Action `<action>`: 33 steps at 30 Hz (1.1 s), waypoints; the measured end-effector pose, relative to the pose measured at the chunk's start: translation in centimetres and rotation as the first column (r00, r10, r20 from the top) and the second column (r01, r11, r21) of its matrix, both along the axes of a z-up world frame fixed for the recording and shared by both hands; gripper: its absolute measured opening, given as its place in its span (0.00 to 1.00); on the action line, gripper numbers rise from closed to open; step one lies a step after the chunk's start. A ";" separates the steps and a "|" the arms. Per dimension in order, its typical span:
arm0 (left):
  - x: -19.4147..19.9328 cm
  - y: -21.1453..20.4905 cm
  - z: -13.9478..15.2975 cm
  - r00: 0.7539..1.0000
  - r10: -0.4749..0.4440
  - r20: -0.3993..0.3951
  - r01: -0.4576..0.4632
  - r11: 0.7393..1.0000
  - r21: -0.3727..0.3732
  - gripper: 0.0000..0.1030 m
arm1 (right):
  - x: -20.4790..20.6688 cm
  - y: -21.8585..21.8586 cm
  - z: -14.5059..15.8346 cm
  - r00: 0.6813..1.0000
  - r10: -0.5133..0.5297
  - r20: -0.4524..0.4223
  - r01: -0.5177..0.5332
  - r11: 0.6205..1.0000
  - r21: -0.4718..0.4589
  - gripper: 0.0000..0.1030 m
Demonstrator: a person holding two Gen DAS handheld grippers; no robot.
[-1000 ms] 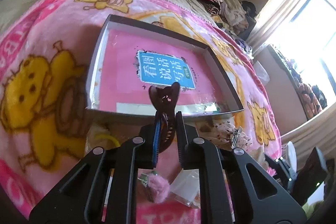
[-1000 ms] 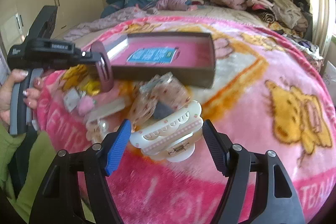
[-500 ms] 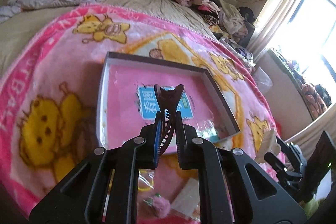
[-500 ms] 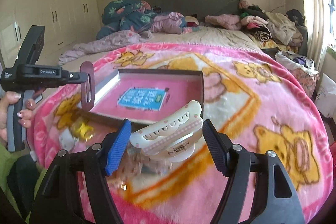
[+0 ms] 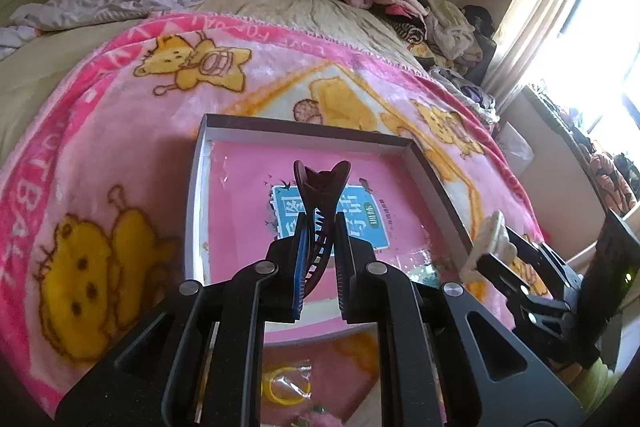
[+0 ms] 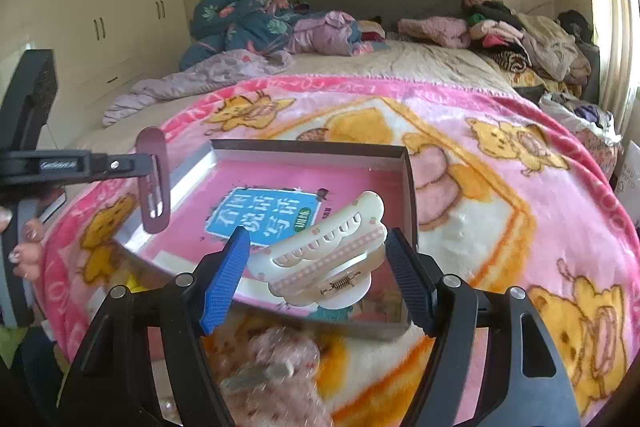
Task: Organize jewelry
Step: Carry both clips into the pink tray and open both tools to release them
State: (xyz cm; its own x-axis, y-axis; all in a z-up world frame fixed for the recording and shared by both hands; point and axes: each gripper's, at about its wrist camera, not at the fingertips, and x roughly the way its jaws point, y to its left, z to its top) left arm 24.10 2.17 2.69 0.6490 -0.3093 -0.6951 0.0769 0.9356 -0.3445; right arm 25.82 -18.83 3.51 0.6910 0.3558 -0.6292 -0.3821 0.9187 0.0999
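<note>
My left gripper [image 5: 322,227] is shut on a dark brown claw hair clip [image 5: 320,187] and holds it above the open box [image 5: 200,187] with a pink book inside. That clip also shows in the right wrist view [image 6: 154,183], at the box's left edge. My right gripper [image 6: 316,259] is shut on a cream claw hair clip [image 6: 328,247] with a pink checked band, held over the box's [image 6: 408,187] near right part. The cream clip shows at the right in the left wrist view [image 5: 488,239].
The box lies on a pink bear-print blanket [image 6: 520,187] on a bed. Loose small items in clear bags, a yellow ring [image 5: 286,385] and a pink pouch [image 6: 272,367], lie in front of the box. Piled clothes [image 6: 520,35] line the headboard.
Both grippers have risen and moved forward from the pile of small items to over the box, each keeping its hair clip.
</note>
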 end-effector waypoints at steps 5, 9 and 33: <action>0.7 -0.5 -1.2 1.000 -0.010 -0.017 0.010 1.000 0.002 0.06 | 2.6 0.2 -1.4 0.999 -0.007 -0.046 0.007 1.000 -0.006 0.67; 1.2 -0.9 -2.1 1.000 -0.016 -0.026 0.016 1.000 0.013 0.06 | 4.0 0.2 -2.6 0.997 -0.008 -0.080 0.007 1.000 -0.014 0.67; 2.2 -3.9 -5.9 0.994 -0.047 -0.094 0.055 0.995 0.082 0.06 | 4.6 -0.5 -4.8 0.989 0.003 -0.151 -0.005 1.000 -0.010 0.69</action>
State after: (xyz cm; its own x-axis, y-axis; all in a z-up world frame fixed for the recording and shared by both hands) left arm 26.26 -1.68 -3.18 0.5659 -0.2780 -0.7762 0.0967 0.9573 -0.2724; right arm 30.41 -19.33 -1.24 0.5863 0.3517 -0.7297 -0.3671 0.9184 0.1477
